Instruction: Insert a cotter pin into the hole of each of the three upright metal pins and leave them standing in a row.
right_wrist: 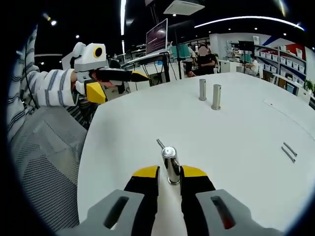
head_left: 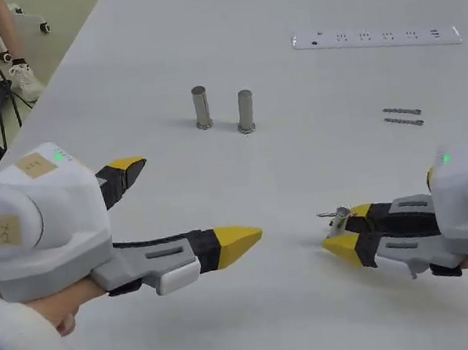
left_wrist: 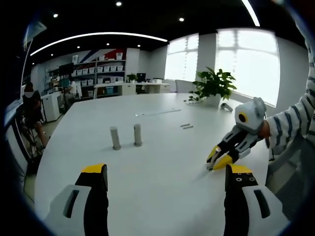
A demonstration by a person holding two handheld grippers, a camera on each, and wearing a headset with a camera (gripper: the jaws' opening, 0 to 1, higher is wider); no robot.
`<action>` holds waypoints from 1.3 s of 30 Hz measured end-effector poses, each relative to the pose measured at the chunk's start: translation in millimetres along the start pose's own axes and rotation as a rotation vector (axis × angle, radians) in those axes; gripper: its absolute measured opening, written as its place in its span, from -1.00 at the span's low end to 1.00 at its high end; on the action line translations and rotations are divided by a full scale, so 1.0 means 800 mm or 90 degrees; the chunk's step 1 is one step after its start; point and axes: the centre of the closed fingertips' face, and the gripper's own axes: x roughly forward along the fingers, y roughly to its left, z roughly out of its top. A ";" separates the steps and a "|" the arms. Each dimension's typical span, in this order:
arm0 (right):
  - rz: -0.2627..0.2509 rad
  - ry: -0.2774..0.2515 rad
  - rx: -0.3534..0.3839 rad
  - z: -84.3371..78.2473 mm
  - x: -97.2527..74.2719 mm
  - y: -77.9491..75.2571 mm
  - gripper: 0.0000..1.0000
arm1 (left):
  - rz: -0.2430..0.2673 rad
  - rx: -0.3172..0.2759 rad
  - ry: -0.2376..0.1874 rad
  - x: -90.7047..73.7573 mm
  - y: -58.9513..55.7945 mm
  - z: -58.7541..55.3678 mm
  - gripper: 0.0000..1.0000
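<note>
Two grey metal pins (head_left: 201,107) (head_left: 246,110) stand upright side by side in the middle of the white table (head_left: 301,167). A third metal pin (right_wrist: 171,164) is pinched between the jaws of my right gripper (right_wrist: 170,174), low over the table, and a thin cotter pin (right_wrist: 160,143) sticks out through its top. In the head view this right gripper (head_left: 350,227) is at the right. My left gripper (head_left: 182,203) hovers at the left, jaws wide open and empty. Two loose cotter pins (head_left: 403,117) lie to the right of the standing pins.
A white power strip (head_left: 375,38) lies at the far right of the table. The table's left edge runs diagonally, with floor, cables and a person's feet (head_left: 21,77) beyond it. Shelves and desks stand far behind in the gripper views.
</note>
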 end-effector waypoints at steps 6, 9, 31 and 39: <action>-0.007 0.003 -0.008 -0.001 0.002 -0.003 -0.89 | 0.006 -0.007 -0.003 -0.005 0.005 -0.002 0.98; -0.011 0.004 -0.015 -0.001 0.002 -0.003 -0.89 | 0.008 -0.010 -0.003 -0.007 0.007 -0.004 0.98; -0.090 -0.017 -0.028 0.051 0.053 -0.010 -0.92 | 0.038 -0.039 -0.017 -0.024 0.022 -0.011 0.98; -0.105 -0.032 0.010 0.074 0.077 -0.018 -0.92 | 0.051 -0.042 -0.015 -0.026 0.030 -0.015 0.98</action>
